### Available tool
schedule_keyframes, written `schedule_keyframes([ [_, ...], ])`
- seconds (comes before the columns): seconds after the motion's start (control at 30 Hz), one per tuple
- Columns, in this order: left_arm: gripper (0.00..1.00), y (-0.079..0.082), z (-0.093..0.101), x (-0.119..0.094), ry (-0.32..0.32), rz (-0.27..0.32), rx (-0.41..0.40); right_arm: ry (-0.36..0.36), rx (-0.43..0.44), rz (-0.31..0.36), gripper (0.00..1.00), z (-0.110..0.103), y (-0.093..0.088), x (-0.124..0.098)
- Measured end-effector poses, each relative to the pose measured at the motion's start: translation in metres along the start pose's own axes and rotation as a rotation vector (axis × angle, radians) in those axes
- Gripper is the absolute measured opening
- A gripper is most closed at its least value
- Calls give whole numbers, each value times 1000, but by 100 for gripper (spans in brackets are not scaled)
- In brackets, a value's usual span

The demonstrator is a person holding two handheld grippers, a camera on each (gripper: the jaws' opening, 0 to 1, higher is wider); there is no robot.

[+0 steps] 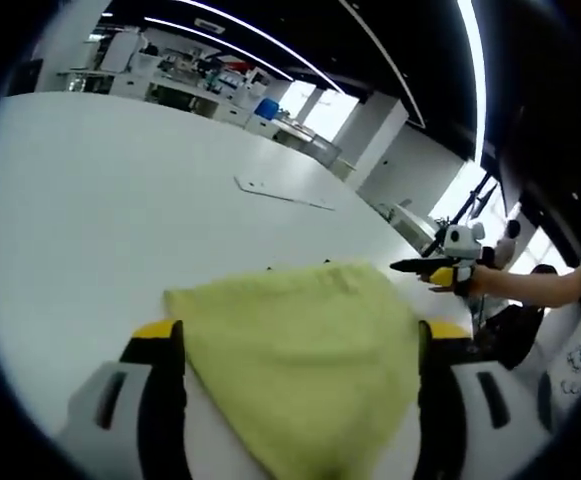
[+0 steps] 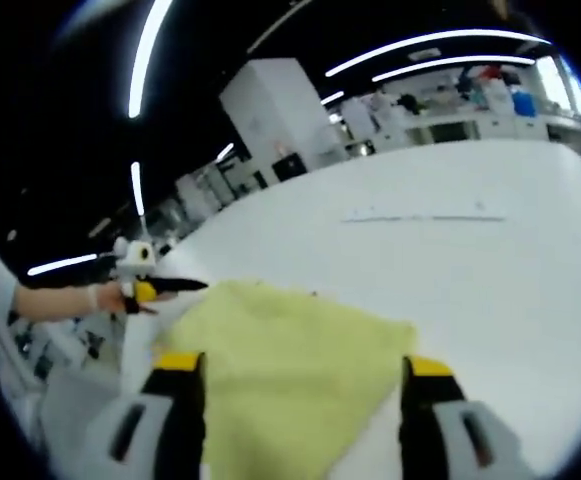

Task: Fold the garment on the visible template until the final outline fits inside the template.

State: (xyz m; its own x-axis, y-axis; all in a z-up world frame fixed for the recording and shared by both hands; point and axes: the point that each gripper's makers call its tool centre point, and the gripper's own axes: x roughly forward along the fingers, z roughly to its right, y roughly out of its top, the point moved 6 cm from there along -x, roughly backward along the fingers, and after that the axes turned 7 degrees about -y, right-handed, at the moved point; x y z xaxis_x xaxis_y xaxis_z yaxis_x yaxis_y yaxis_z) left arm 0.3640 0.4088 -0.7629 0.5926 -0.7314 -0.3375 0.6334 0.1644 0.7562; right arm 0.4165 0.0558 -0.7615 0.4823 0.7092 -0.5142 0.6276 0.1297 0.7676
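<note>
In the left gripper view, the left claw [image 1: 300, 345] stood with its jaws spread wide, one at each side of a yellow-green garment [image 1: 305, 355] that lay between them; whether either jaw touched the cloth could not be told. The garment rested flat on the white table [image 1: 100, 200], folded into a rough wedge with its far edge toward the table's middle. Beyond that edge, a thin pale outline, apparently the template [image 1: 282, 194], lay on the table well apart from the garment. At the right, the right claw [image 1: 410, 266] hovered near the garment's far corner, held by a hand [image 1: 470, 280]; its black tips looked close together, but their state could not be judged there.

In the right gripper view, the right claw [image 2: 300, 375] was spread open, the garment [image 2: 280, 365] between its jaws. The left claw [image 2: 185, 285] came in from the left beside the garment's edge. No containers were identified on the table [image 2: 470, 280].
</note>
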Motion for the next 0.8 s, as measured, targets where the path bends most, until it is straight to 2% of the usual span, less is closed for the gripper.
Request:
schedule_keyframes([
  [0.17, 91, -15, 0, -18, 25, 8, -19, -15, 11, -3, 77, -3, -12, -13],
  [0.43, 89, -33, 15, -44, 41, 20, -28, -50, 18, -7, 75, -11, -32, -46],
  [0.6, 84, -41, 16, -56, 44, 13, -15, -83, 35, 22, 74, -7, -32, -65],
  [0.63, 83, -48, 22, -60, 42, 2, -11, -88, 34, 25, 73, -8, -34, -68],
  [0.7, 82, -55, 30, -63, 39, -12, -3, -98, 34, 31, 72, -4, -38, -73],
  [0.8, 81, -63, 38, -66, 34, -20, 0, -100, 44, 25, 71, -10, -50, -79],
])
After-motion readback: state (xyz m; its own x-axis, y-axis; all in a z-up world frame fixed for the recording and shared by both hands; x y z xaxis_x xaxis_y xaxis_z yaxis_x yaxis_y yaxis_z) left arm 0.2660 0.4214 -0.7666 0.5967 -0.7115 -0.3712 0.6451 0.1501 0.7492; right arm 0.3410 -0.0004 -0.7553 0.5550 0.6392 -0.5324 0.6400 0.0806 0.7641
